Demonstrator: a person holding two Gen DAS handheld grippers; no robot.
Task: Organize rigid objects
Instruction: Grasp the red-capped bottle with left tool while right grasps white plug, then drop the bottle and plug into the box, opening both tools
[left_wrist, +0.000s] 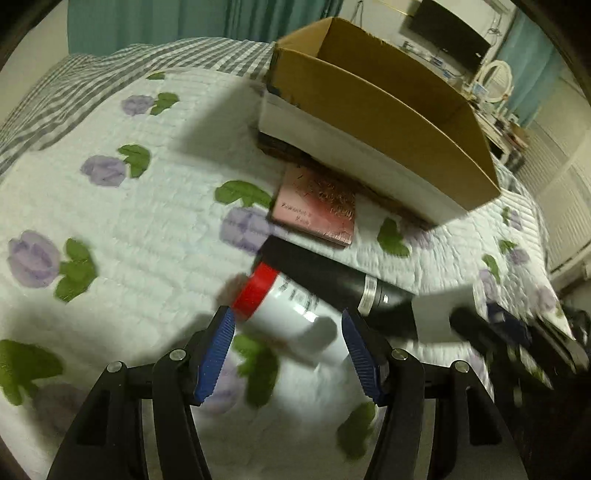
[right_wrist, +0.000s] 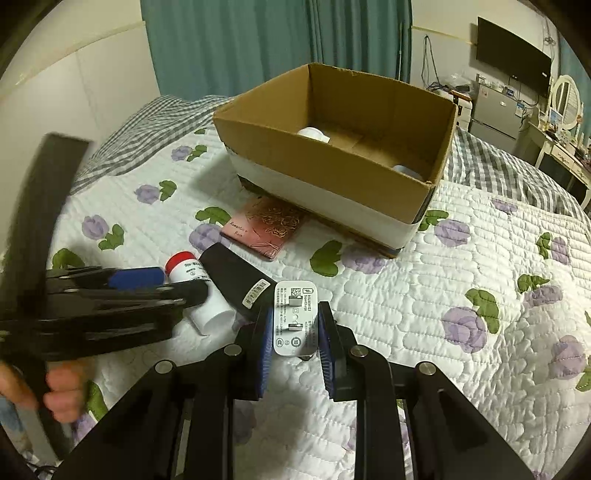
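A white bottle with a red cap (left_wrist: 288, 314) lies on the quilt between the open fingers of my left gripper (left_wrist: 288, 339); it also shows in the right wrist view (right_wrist: 199, 291). A black tube (left_wrist: 332, 284) lies just beyond it. My right gripper (right_wrist: 295, 328) is shut on a white charger plug (right_wrist: 295, 321), held above the quilt. The left gripper shows in the right wrist view (right_wrist: 147, 284) at the left. A pink booklet (right_wrist: 264, 229) lies in front of the cardboard box (right_wrist: 332, 173), which holds white items.
The box stands on a bed with a white flowered quilt (right_wrist: 461, 277). A grey checked blanket (right_wrist: 498, 166) lies behind. Teal curtains, a wall TV and a dresser with a mirror (right_wrist: 565, 99) stand at the back right.
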